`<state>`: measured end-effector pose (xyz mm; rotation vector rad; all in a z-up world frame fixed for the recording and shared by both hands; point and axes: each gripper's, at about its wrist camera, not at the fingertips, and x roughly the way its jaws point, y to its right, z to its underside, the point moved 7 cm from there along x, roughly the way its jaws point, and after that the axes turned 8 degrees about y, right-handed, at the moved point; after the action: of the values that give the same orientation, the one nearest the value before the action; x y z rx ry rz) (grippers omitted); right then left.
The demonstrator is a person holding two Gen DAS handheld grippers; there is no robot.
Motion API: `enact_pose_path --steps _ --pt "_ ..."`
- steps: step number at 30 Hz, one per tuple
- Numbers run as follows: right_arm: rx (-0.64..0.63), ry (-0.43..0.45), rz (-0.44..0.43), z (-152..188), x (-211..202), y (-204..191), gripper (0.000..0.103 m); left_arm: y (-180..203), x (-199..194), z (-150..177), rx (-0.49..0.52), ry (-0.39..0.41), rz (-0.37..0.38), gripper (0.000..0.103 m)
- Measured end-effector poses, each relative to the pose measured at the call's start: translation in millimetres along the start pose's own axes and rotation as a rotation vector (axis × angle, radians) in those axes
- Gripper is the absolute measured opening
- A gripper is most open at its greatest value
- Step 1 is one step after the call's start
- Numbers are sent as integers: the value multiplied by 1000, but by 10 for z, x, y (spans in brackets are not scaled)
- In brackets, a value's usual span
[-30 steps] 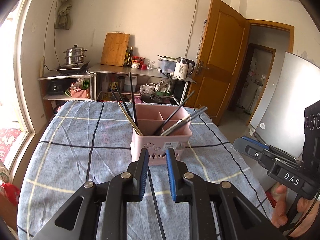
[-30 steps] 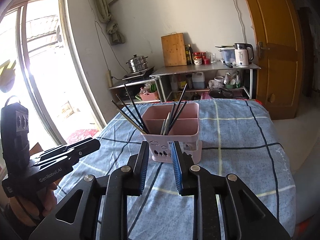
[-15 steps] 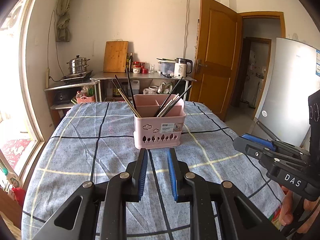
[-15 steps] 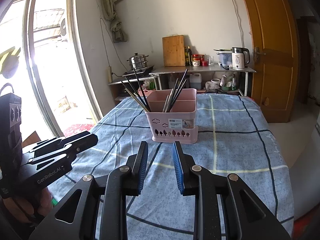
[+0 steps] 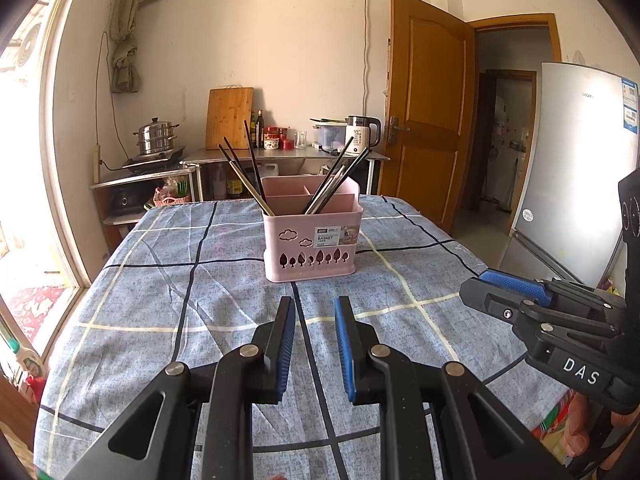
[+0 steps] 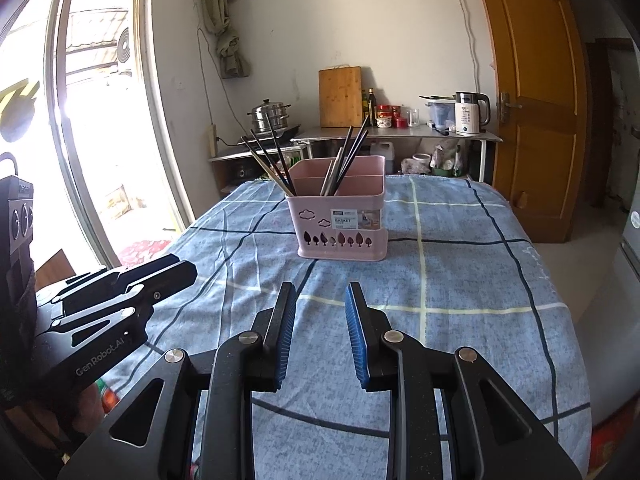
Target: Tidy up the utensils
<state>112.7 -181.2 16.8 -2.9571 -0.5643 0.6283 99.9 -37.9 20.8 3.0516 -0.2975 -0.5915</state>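
A pink utensil basket point(image 5: 312, 236) stands on the blue checked tablecloth point(image 5: 160, 292), with dark chopsticks point(image 5: 244, 176) in its left compartment and more chopsticks point(image 5: 334, 184) in its right one. It also shows in the right wrist view point(image 6: 340, 220). My left gripper point(image 5: 315, 312) is open and empty, well short of the basket. My right gripper point(image 6: 320, 300) is open and empty, also back from the basket. The right gripper shows at the right of the left wrist view point(image 5: 516, 292); the left gripper shows at the left of the right wrist view point(image 6: 132, 284).
A steel shelf point(image 5: 288, 154) with a cutting board point(image 5: 229, 118), kettle point(image 5: 360, 132) and jars stands behind the table. A steamer pot point(image 5: 156, 136) sits left of it. A wooden door point(image 5: 428, 120) and a fridge point(image 5: 576, 168) are at right, a window at left.
Both grippers have pulled back from the basket toward the near table edge and levelled out. Both stay open and empty.
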Motion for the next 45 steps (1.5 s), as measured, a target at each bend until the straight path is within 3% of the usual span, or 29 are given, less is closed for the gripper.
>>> enact_pose_path --steps 45 --pt "-24 -3 0 27 -33 -71 27 -9 -55 7 7 16 -11 20"
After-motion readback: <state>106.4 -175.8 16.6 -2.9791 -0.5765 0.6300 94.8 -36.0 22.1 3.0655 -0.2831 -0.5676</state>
